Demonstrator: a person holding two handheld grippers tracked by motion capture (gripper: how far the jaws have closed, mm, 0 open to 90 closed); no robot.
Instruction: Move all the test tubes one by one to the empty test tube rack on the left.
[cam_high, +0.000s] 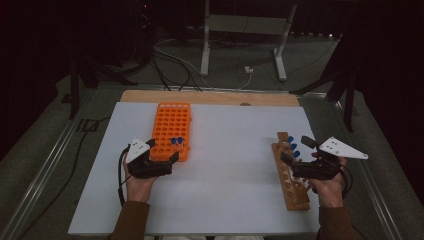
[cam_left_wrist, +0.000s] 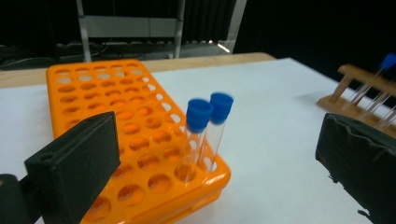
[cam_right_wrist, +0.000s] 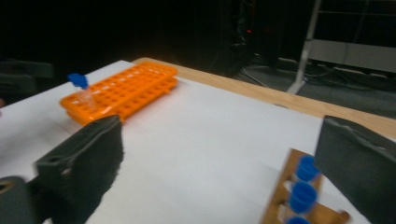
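Left claw (cam_high: 161, 155) released at orange rack's (cam_high: 171, 122) 6 o'clock end, right claw (cam_high: 296, 149) released over wooden rack (cam_high: 295, 192), white bench (cam_high: 225, 150)

In the right gripper view, the wooden rack (cam_right_wrist: 286, 198) runs off the bottom edge, its lowest blue cap (cam_right_wrist: 297, 220) half cut. Beside that rack, the right jaw hides its far rail (motion blur softens everything).

Dim room, black surroundings; white rectangular table sheet (cam_high: 225, 150) is the brightest area, evenly lit, soft faint shadows. Right gripper view motion-blurred throughout; left gripper view slightly soft, near black foam-padded jaws defocused.
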